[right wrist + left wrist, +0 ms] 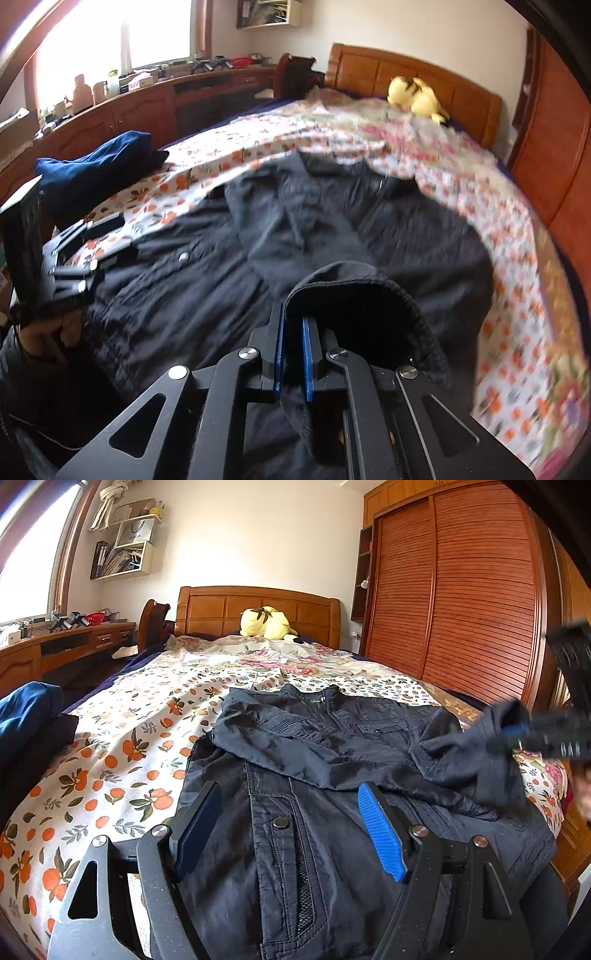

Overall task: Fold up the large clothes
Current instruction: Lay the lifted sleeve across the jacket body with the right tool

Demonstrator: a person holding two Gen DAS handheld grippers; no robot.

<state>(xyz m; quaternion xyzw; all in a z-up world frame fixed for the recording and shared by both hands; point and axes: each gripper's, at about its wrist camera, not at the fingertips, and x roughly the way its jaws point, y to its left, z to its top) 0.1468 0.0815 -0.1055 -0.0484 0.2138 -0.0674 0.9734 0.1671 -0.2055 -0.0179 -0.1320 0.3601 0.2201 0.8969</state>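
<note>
Lying collar toward headboard (258, 609), jacket (314, 775), cuff (354, 291) in right tool (291, 325).

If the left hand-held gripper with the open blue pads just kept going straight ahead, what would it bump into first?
Most likely the dark jacket spread on the bed. The left hand-held gripper tilts down, jaws open, over its front pocket, with nothing else between, though how near the fabric lies is unclear.

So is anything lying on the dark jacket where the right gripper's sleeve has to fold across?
Nothing visible: the dark navy jacket front lies bare. The open left gripper hovers nearby; the right gripper clamps the sleeve cuff.
</note>
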